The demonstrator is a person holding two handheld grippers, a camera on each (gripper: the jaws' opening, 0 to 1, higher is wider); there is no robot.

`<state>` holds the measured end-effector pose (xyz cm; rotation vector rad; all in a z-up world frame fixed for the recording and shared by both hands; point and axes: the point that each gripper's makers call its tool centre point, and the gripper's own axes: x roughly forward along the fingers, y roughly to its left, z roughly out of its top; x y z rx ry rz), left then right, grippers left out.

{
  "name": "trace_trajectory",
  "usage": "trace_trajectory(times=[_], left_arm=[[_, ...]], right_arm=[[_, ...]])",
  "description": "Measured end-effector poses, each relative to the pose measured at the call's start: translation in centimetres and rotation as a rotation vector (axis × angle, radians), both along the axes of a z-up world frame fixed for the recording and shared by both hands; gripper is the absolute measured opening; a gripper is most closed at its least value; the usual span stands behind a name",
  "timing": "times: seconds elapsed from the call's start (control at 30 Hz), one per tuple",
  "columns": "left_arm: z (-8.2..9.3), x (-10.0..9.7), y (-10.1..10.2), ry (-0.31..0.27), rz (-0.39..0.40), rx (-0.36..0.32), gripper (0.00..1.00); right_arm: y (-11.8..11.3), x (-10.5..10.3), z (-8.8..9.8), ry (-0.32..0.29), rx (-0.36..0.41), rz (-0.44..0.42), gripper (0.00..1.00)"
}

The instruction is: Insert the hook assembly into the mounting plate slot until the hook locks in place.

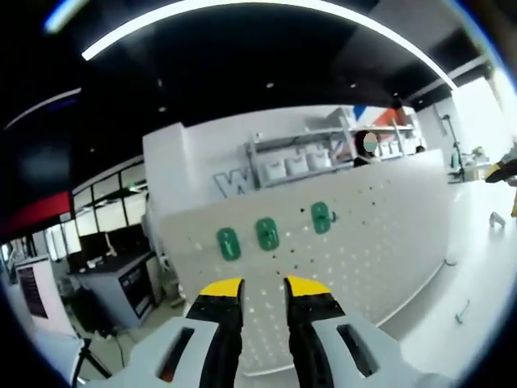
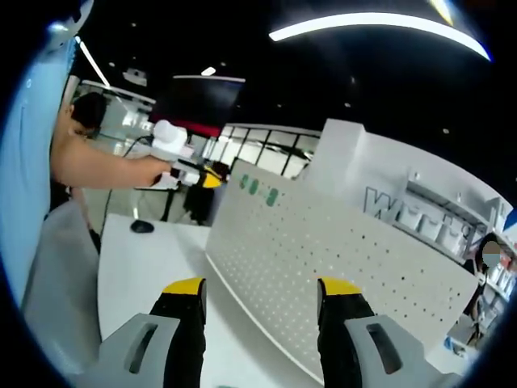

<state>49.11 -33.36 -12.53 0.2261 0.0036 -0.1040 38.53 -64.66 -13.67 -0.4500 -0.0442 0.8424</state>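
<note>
On the pegboard (image 1: 363, 242), three green plates (image 1: 266, 233) look blurred, hooks indistinct.

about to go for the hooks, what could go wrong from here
Both grippers, left and right, are open and hold nothing, so a hook lying on the table could be fumbled. The green plates sit close together on the pegboard, so aiming at the wrong slot seems possible.
</note>
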Motion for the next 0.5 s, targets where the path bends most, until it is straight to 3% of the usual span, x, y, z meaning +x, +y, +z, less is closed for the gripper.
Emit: trace_trajectory(times=[0.5], left_arm=[[-1.6, -2.7, -3.0, 0.028, -0.079, -0.015, 0.21]], right_arm=[[-0.6, -0.1, -0.6, 0.017, 0.001, -0.017, 0.55]])
